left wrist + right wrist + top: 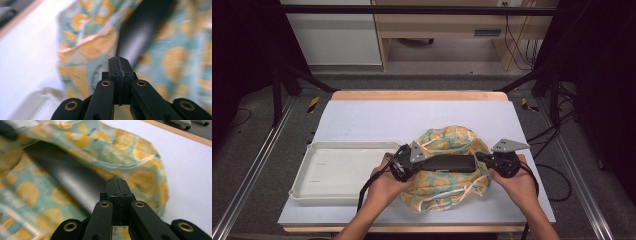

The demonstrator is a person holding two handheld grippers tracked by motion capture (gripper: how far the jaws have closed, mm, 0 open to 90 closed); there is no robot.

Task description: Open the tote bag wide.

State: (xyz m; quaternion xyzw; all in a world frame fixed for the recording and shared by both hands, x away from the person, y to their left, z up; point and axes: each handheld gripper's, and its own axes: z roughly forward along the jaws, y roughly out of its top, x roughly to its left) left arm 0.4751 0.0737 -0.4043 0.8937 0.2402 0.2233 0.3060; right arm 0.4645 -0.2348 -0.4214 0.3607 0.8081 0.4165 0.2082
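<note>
The counter [362, 120] is covered by a pale sheet, with a strip of wood showing along its far edge. On it, at the near left, lies a shallow white tray [337, 172], long side toward the person; its right end is partly covered by the left hand and gripper.

Just right of the tray sits a bundled cloth [447, 140], teal with orange citrus slices and pale cord-like edging, heaped into a rounded mound. How it is folded underneath cannot be made out. Across the mound's middle runs a long dark object [452, 163], flat and matte; both its ends are hidden behind the grippers, so its full shape and what it is stay unclear. In both gripper views it appears as a blurred dark band against the cloth.

The left gripper [408, 162] is at the tray-side edge of the cloth, held in the person's left hand [384, 185]. In the left gripper view its jaws are pressed together with only a thin seam between them; whether any cloth is pinched there cannot be told.

The right gripper [499, 159] is at the cloth's far side from the tray, in the right hand [517, 182], a grey plate on top. Its jaws likewise meet flush in the right gripper view, the cloth beyond them.
</note>
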